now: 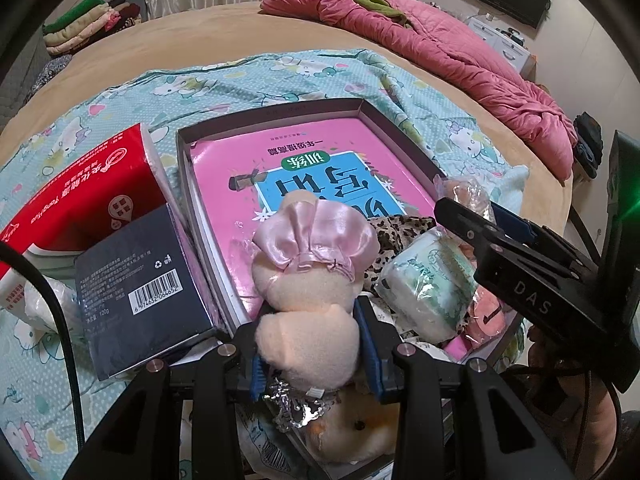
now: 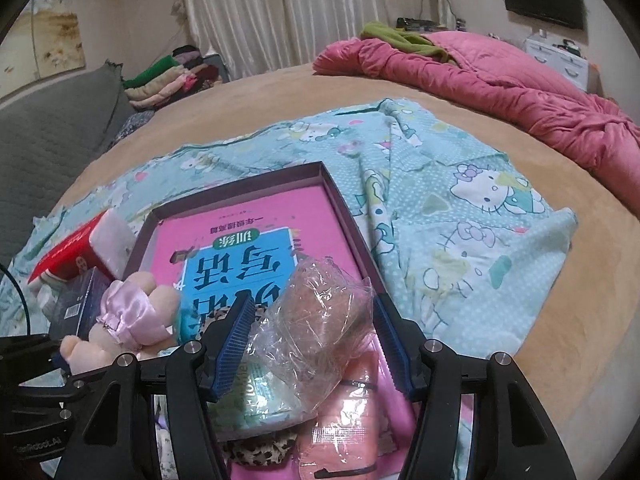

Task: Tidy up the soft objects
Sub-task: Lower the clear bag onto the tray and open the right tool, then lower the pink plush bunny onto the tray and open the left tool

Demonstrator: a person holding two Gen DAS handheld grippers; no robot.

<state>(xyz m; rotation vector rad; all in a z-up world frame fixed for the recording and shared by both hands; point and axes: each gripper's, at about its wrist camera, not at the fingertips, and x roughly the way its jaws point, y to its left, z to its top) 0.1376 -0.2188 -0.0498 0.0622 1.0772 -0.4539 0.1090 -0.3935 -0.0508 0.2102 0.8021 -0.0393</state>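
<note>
My left gripper (image 1: 314,346) is shut on a peach plush doll (image 1: 308,280) in a pink satin skirt, its blue pads pressing the doll's lower body. The doll hangs over the near end of a shallow dark box (image 1: 276,110) with a pink book (image 1: 320,160) inside. My right gripper (image 2: 314,332) is shut on a crinkly clear plastic bag (image 2: 320,304) with something peach-coloured in it, above the box's near right corner. Below it lie a green-white tissue pack (image 1: 428,284), a leopard-print cloth (image 1: 400,228) and a pink packet (image 2: 348,412). In the right wrist view the doll (image 2: 132,320) shows at the left.
A red tissue pack (image 1: 80,200) and a dark carton with a barcode (image 1: 140,280) lie left of the box. Everything rests on a blue cartoon-cat sheet (image 2: 460,220) on a tan bed. A pink quilt (image 2: 500,76) lies far right, folded clothes (image 2: 168,76) far left.
</note>
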